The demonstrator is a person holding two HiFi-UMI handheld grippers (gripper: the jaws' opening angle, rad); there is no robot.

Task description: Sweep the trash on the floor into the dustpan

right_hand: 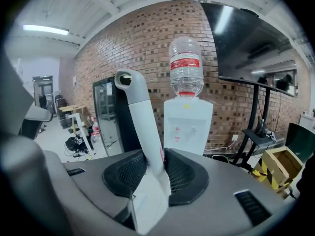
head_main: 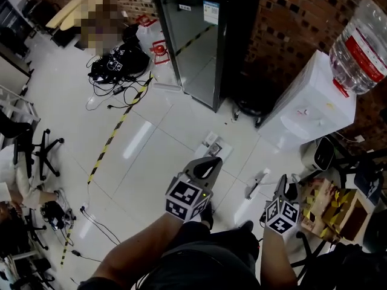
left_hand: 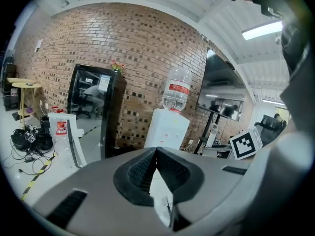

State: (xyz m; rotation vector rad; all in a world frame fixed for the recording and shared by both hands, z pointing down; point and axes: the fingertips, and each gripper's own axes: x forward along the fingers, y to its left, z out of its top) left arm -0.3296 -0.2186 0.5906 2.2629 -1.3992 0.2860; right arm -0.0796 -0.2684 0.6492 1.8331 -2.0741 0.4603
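Observation:
My right gripper (right_hand: 156, 168) is shut on a white handle (right_hand: 140, 117) with a hang-hole at its top, which stands up between the pads. In the head view that handle (head_main: 256, 184) shows beside the right gripper (head_main: 282, 189). My left gripper (head_main: 208, 167) hangs to its left over the white tiles. In its own view the left gripper (left_hand: 156, 151) has its pads meeting at the tips, with only a white sliver low between them. A small white and grey scrap (head_main: 213, 142) lies on the floor just beyond the left gripper. I see no dustpan pan.
A black glass-door fridge (head_main: 199, 35) and a white water dispenser (head_main: 308, 101) stand against the brick wall. A cable tangle (head_main: 115, 65), striped floor tape (head_main: 115, 132), an office chair (head_main: 36, 150) and a cardboard box (head_main: 335, 207) surround the spot.

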